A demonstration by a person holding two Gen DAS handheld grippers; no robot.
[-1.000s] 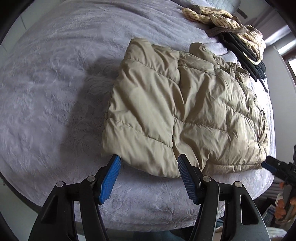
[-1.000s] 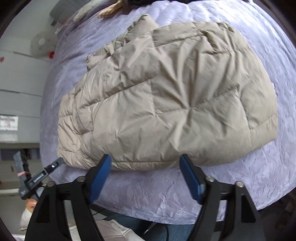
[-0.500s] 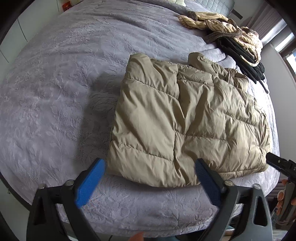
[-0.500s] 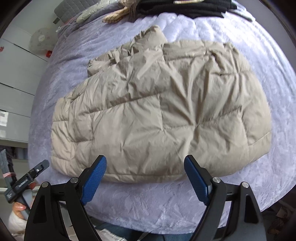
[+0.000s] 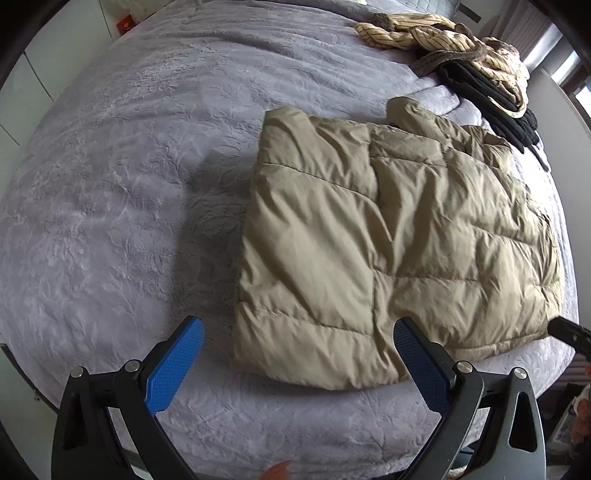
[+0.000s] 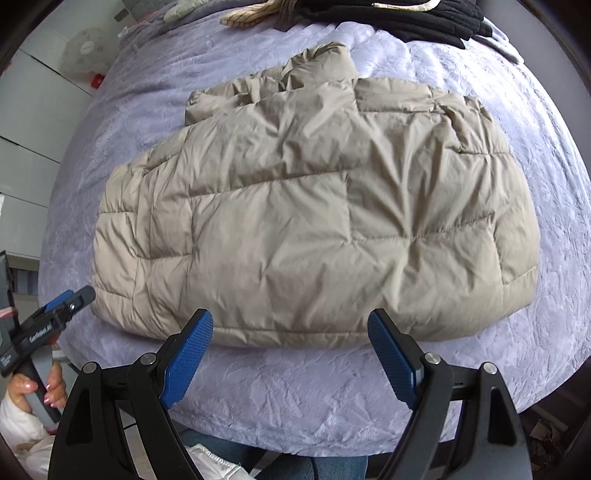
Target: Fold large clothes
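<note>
So the beige puffer jacket (image 6: 295, 221) is lying folded into a chunky rectangle on the bed (image 5: 110, 184), which has a grey-lilac embossed cover. It sits toward the near edge of the bed, flat, with the collar end bunched up at the far side.

Left gripper (image 5: 299, 350) hovers above the near edge with its jaws spread wide and nothing between them. The blue pads frame the jacket's near left corner, but they're clear of the fabric. Right gripper (image 6: 290, 341) is the same deal: jaws released, hanging over the jacket's near hem, not touching it. From the right wrist view you can also spot the left gripper off at the lower left, held in a hand (image 6: 37, 387) with a white sleeve.

At the far end of the bed there's a pile of other clothes, a striped cream garment (image 5: 436, 33) draped over some black clothes (image 5: 487, 99), well apart from the jacket.
</note>
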